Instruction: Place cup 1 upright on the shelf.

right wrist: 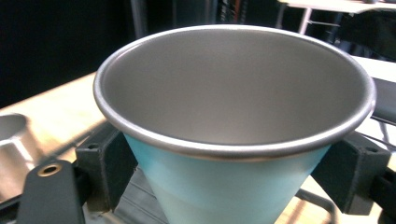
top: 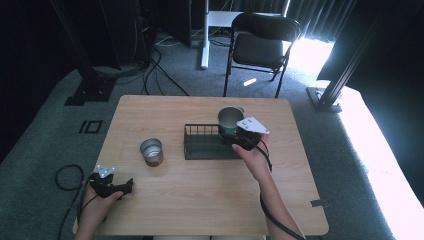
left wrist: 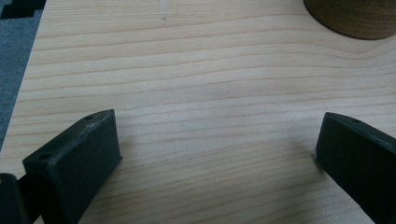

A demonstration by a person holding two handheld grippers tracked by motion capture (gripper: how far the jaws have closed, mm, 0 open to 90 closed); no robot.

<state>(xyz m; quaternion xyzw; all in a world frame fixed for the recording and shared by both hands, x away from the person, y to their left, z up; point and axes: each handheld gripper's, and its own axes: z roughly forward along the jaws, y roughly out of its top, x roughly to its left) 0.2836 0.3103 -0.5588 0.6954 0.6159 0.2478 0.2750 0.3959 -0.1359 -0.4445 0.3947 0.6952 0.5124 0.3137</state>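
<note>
Our right hand-held gripper [top: 235, 134] clamps the light, stiff, slippery cup [right wrist: 233, 116] below its rim; left hand-held gripper [left wrist: 215, 158] gapes empty.

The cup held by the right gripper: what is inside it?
The cup looks empty: the right gripper view shows bare grey metal walls inside. Its very bottom is hidden below the near rim, so that part cannot be seen. The right gripper clamps it from both sides.

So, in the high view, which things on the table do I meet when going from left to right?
left gripper → steel cup → black wire rack → right gripper holding a cup over the rack's right end.
</note>
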